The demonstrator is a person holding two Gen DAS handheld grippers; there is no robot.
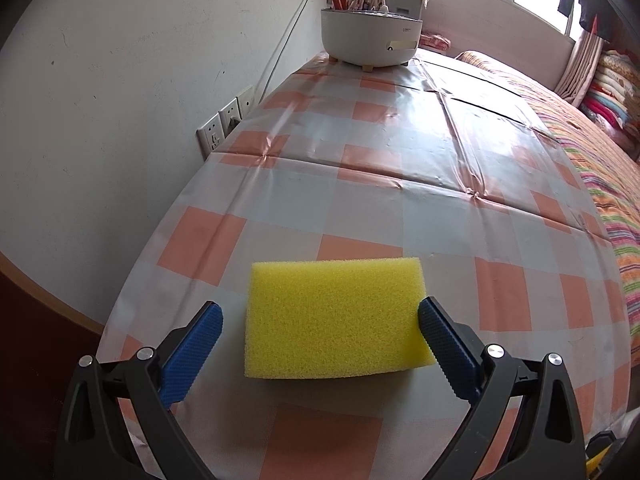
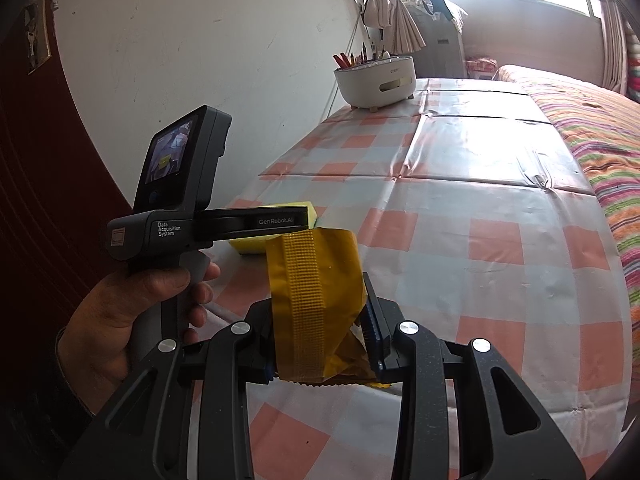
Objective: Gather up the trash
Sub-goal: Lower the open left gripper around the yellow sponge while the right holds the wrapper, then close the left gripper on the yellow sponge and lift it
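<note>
A yellow sponge (image 1: 334, 318) lies on the checked tablecloth (image 1: 400, 184) near its front edge. My left gripper (image 1: 320, 316) is open, its blue pads on either side of the sponge; the right pad touches the sponge's edge, the left pad stands apart. My right gripper (image 2: 320, 320) is shut on a yellow-brown snack wrapper (image 2: 314, 292), held above the tablecloth (image 2: 480, 240). In the right wrist view the left gripper's body (image 2: 224, 224), held in a hand, covers most of the sponge (image 2: 248, 246).
A white round holder (image 1: 370, 38) with pens stands at the table's far end by the wall; it also shows in the right wrist view (image 2: 374, 80). Wall sockets (image 1: 224, 120) sit left of the table. A bed with a striped cover (image 1: 600, 168) lies right.
</note>
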